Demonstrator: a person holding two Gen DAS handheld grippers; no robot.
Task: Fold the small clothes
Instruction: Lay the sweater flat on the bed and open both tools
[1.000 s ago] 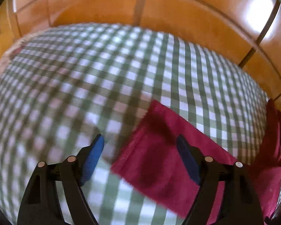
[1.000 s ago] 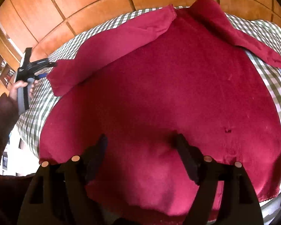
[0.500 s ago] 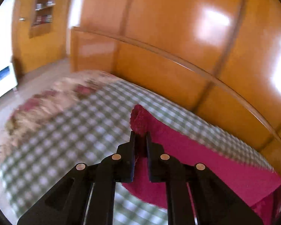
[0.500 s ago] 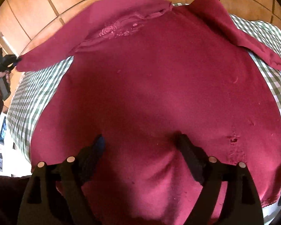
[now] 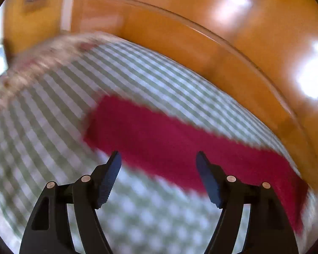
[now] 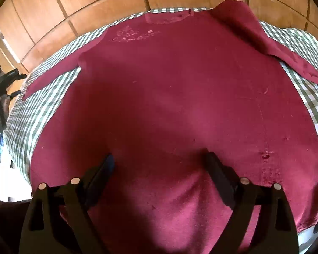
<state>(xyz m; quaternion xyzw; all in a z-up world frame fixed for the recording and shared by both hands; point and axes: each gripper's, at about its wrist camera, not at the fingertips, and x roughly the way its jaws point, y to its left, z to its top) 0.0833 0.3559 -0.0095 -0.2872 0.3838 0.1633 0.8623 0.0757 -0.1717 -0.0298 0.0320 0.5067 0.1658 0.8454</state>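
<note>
A dark red long-sleeved top (image 6: 180,105) lies spread flat on a green-and-white checked cloth (image 6: 38,110), embroidery near the collar. Its left sleeve (image 5: 163,139) lies stretched out on the cloth; the view is blurred. My left gripper (image 5: 158,165) is open and empty, just short of that sleeve. It also shows small at the far left of the right wrist view (image 6: 4,82). My right gripper (image 6: 159,165) is open and hovers over the top's lower hem. The right sleeve (image 6: 286,57) lies out to the right.
A wooden panelled wall (image 6: 95,4) stands right behind the checked surface. In the left wrist view the wooden headboard (image 5: 201,42) curves along the far edge, with a floral fabric (image 5: 42,59) at the far left.
My left gripper was shut on the left sleeve's cuff and pulled it outward. It has let go and opened; the sleeve now lies stretched flat. The right gripper has barely moved.
</note>
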